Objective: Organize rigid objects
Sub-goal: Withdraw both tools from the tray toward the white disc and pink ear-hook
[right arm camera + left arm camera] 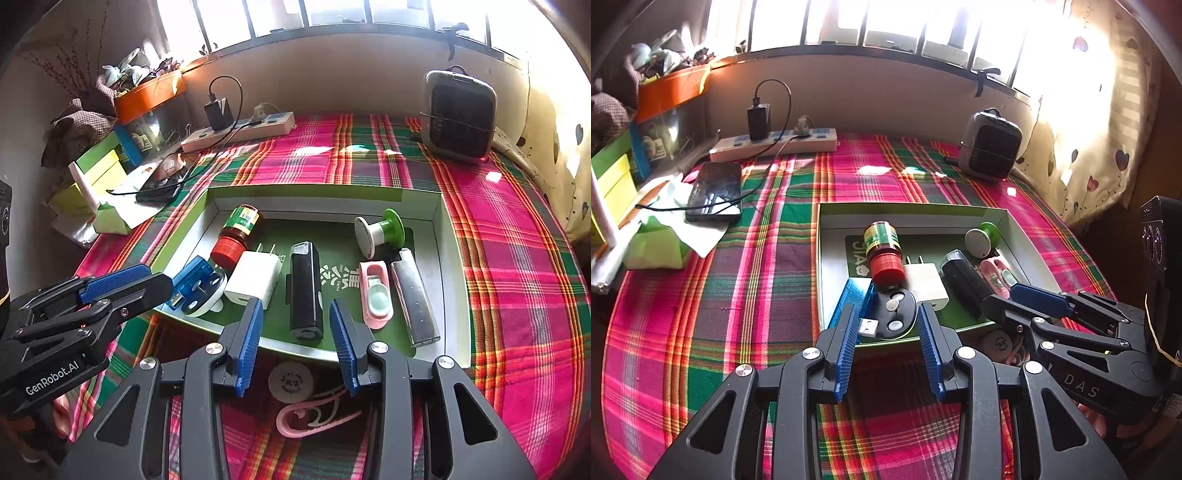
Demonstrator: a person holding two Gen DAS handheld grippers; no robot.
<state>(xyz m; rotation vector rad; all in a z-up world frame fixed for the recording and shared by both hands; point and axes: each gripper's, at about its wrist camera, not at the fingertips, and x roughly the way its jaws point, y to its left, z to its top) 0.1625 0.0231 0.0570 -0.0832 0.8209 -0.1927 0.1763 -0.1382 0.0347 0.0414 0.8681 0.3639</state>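
Both claws were held apart with nothing gripped: left claw (886, 321) above the box (436, 206) edge, right claw (295, 314). A pink cord (314, 417) was partly hidden beneath it.

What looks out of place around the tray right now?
A white round disc with a pink cord lies on the plaid cloth just outside the tray, by its near edge, while the other small items sit inside.
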